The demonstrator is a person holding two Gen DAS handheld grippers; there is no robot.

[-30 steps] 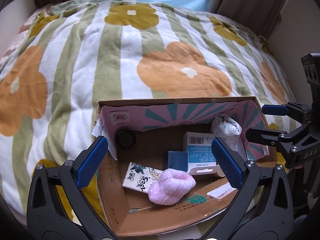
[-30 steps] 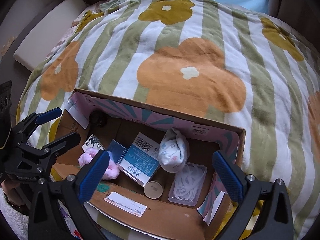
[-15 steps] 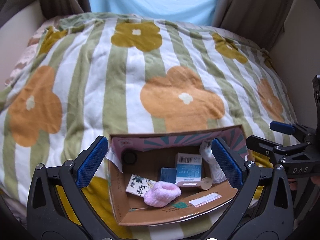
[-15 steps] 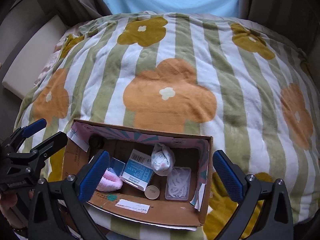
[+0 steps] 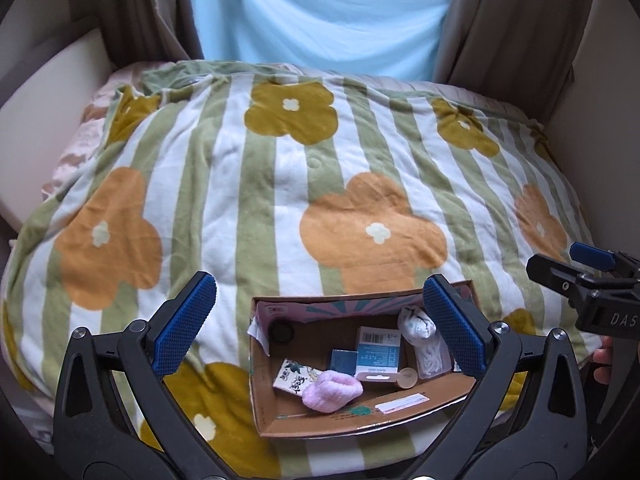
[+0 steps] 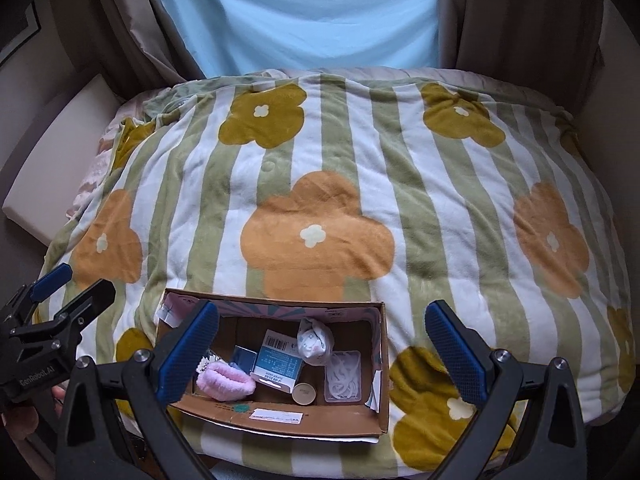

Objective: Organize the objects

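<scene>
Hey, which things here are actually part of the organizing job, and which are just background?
Part of the job:
cardboard box
pink fuzzy sock
blue-and-white carton
white rolled sock
clear case of white cord
small round jar
dark blue box
patterned packet

Just background:
flowered blanket
blue curtain

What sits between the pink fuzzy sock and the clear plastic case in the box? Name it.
In the right wrist view, the blue-and-white carton and small round lid lie between pink sock and clear case.
</scene>
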